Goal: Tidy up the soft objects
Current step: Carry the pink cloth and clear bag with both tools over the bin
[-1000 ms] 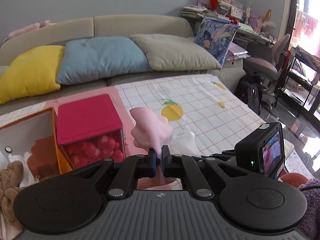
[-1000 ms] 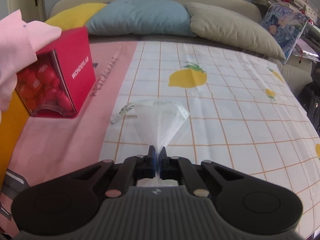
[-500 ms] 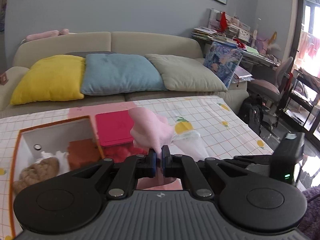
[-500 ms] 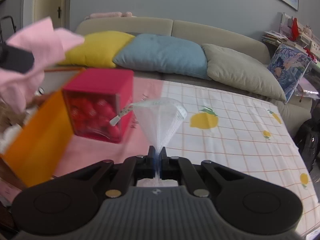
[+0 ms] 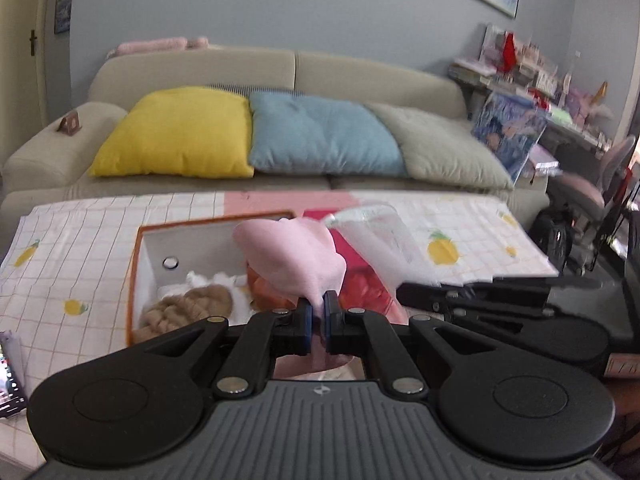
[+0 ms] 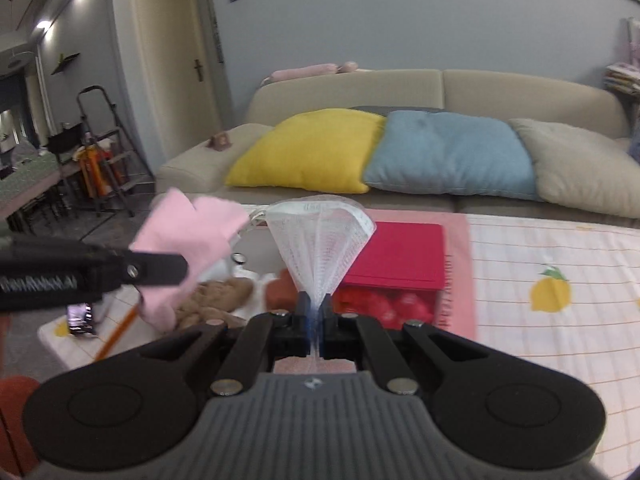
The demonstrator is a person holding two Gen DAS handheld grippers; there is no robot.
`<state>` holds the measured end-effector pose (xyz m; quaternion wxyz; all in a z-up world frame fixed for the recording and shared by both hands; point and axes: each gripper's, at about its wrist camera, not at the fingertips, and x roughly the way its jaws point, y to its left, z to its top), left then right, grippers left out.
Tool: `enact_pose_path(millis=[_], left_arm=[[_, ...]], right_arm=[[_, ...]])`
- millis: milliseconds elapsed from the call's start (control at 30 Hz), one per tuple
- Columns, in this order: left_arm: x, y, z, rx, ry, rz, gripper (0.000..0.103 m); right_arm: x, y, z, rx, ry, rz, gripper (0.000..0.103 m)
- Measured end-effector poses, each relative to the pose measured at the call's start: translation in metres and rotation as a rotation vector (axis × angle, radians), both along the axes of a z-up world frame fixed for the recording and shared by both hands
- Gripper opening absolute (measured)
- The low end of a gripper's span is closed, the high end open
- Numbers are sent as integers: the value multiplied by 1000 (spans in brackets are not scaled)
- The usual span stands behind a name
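Observation:
My left gripper (image 5: 317,312) is shut on a pink cloth (image 5: 294,258) and holds it up over the open orange box (image 5: 138,248). The cloth also shows in the right wrist view (image 6: 188,240), at the left. My right gripper (image 6: 315,312) is shut on a white mesh pouch (image 6: 320,248) that fans upward. The pouch shows in the left wrist view (image 5: 380,244) just right of the pink cloth. The box (image 6: 120,324) holds a brown knitted item (image 5: 188,308), white fluff (image 5: 208,280) and an orange-red soft item (image 5: 268,300).
A red-lidded clear box (image 6: 400,256) of red balls stands right of the orange box on the fruit-print tablecloth (image 6: 560,280). A sofa with yellow (image 5: 176,132), blue and grey cushions is behind. A phone (image 5: 8,372) lies at the table's left edge.
Both grippers have risen and swung left with their loads. The orange box now sits under the pink cloth, and the two grippers are closer side by side.

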<state>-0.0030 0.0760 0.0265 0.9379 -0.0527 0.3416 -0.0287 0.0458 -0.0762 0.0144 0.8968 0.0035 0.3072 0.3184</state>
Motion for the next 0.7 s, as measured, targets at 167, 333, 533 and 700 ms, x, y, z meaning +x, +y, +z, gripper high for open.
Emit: enact_pose_path(millis=[167,333,533,700], left_arm=[[8,21,-16,3,139,-35,6],[16,45,-33,-52,239,-75,6],[33,58,-55,-33,356,-114,6],[50,58,-74,-24,469,-175,6]], right_arm=[[13,38,-9,-50,143,70,0],[25,57,-19,-87,233,108,0],[41,73,-26,-131,290,120,0],[54,84,-32,-180,284,140,0]])
